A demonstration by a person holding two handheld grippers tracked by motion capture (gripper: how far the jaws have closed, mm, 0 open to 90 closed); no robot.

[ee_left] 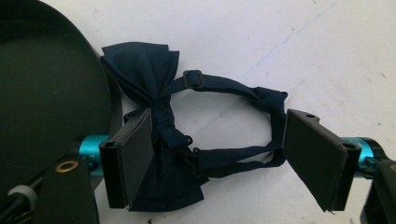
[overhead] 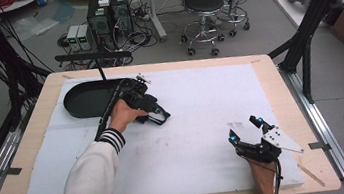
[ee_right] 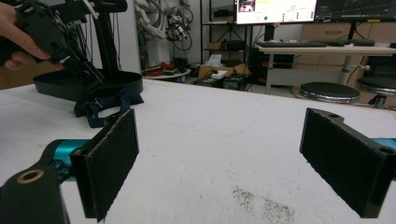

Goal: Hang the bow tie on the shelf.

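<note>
A dark navy bow tie [ee_left: 140,70] with its neck strap [ee_left: 224,86] looped out lies on the white mat, right beside a black oval tray [ee_left: 42,93]. My left gripper [ee_left: 219,140] is open over it: one jaw sits by the bow's knot, the other outside the far end of the strap loop. From above, that gripper [overhead: 152,112] points down next to the tray [overhead: 85,101], covering the tie. My right gripper [overhead: 245,128] rests open and holding nothing near the table's front right. Its own camera shows its gripper [ee_right: 219,140], the distant tie [ee_right: 105,105] and tray [ee_right: 93,86].
The white mat [overhead: 201,103] covers most of the wooden table [overhead: 280,88]. A black post [overhead: 100,68] stands behind the tray. Two stools [overhead: 203,4] and computer boxes [overhead: 108,14] are on the floor beyond the far edge. A dark frame leg [overhead: 311,18] slants at the right.
</note>
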